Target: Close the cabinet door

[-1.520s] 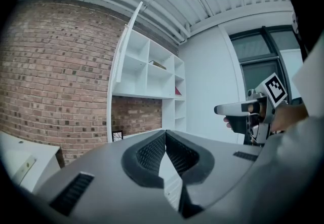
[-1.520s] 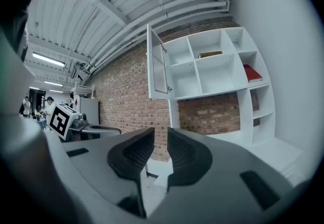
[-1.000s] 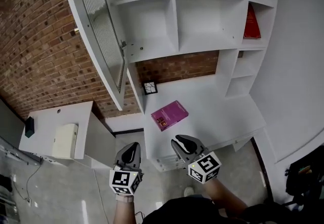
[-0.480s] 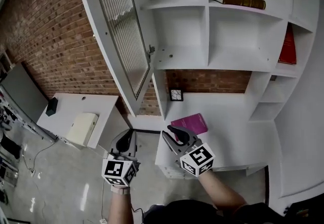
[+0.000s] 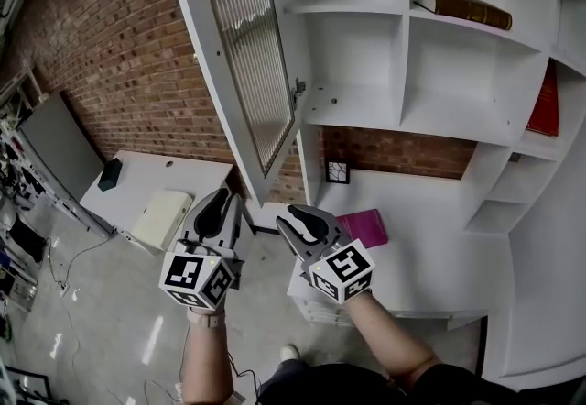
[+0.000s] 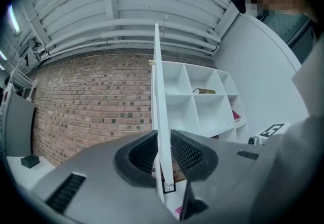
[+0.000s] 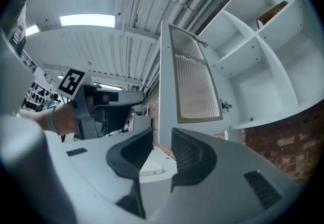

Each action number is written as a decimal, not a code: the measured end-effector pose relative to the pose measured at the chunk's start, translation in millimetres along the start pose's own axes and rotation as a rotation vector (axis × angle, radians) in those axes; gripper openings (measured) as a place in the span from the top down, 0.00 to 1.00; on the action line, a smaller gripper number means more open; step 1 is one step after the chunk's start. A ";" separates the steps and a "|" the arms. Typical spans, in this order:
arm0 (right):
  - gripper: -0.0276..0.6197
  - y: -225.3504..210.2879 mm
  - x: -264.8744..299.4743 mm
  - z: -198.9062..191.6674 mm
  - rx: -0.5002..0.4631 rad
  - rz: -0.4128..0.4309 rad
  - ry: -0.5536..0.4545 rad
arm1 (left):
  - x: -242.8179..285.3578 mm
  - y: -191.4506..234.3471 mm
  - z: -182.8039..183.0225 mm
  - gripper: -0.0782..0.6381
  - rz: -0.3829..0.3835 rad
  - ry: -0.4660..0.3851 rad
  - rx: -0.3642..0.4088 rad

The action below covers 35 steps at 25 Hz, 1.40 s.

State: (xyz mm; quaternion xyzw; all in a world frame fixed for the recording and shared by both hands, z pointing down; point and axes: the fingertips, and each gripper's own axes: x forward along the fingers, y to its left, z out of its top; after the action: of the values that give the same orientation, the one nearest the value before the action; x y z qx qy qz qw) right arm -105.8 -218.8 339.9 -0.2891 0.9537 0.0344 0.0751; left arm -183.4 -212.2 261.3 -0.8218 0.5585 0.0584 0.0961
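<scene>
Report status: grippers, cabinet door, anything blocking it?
Left gripper opening, in line with the cabinet door edge, no grip. Right gripper opening, empty. Door wide open. Nothing seen blocking its swing.

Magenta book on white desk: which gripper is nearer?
Right. Right gripper is just left of the magenta book; left gripper farther left. Both grippers' jaws are opening, nothing between them.

Supports: white cabinet (image 5: 403, 64), white counter (image 5: 430, 243), low side table (image 5: 137, 181).
Cabinet: brown book (image 5: 462, 7) flat on upper shelf, red book (image 5: 543, 105) upright at right. Counter: magenta book (image 5: 363, 227), small framed square (image 5: 337, 171). Side table: cream box (image 5: 163, 218), dark object (image 5: 110, 174).
</scene>
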 end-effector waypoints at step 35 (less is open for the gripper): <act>0.71 -9.7 75.1 8.1 -0.093 -0.139 0.004 | 45.0 8.4 20.9 0.71 -0.373 -0.057 0.030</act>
State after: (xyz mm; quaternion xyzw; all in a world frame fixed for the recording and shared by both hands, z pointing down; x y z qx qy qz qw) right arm -161.0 -267.0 319.5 -0.3578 0.9289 0.0730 0.0621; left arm -174.3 -251.4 231.0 -0.9076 0.3945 0.0542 0.1333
